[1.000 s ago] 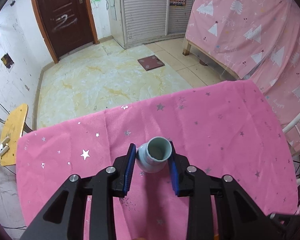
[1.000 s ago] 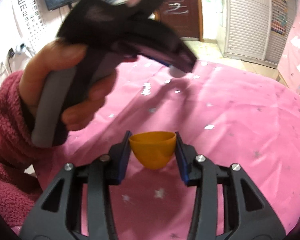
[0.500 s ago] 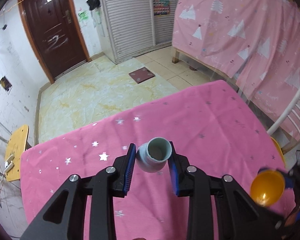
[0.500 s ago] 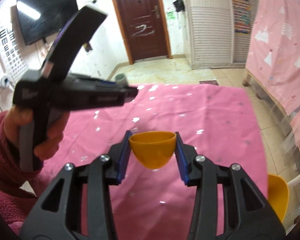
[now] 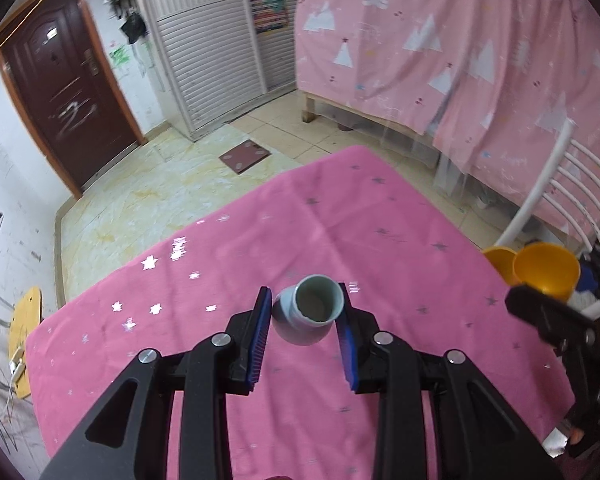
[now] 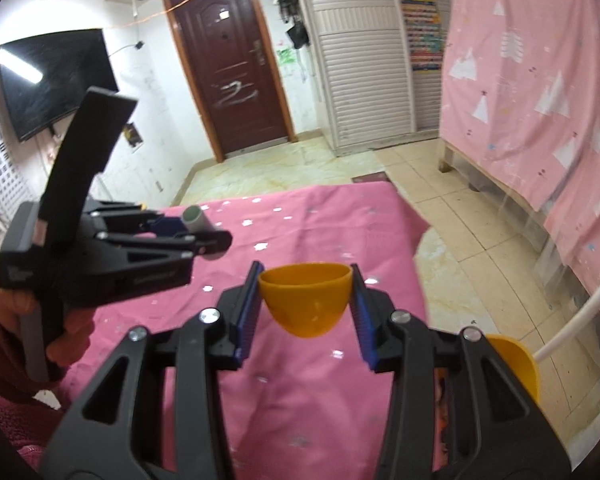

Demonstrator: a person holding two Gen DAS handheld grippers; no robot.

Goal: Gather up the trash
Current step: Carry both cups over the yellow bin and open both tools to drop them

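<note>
My left gripper (image 5: pixel 304 294) is shut on a small pale blue cup (image 5: pixel 306 314), which it holds mouth-up above the pink starred tablecloth (image 5: pixel 228 264). My right gripper (image 6: pixel 305 276) is shut on an orange plastic cup (image 6: pixel 304 302), also held above the cloth. The right wrist view shows the left gripper (image 6: pixel 204 236) off to the left with the pale cup (image 6: pixel 196 218) at its tips. At the right edge of the left wrist view, the orange cup (image 5: pixel 546 270) sits in the right gripper, close to an orange container (image 5: pixel 498 264).
The orange container (image 6: pixel 516 360) stands just past the table's right edge, beside a white chair (image 5: pixel 548 184). A hand in a red fleece sleeve (image 6: pixel 0 344) holds the left gripper. Beyond the table lie tiled floor, a pink-covered bed (image 5: pixel 460 60) and a dark door (image 6: pixel 232 72).
Both grippers have swung rightward over the table, each still holding its cup. The table's right edge, the orange container and the white chair have come into view.
</note>
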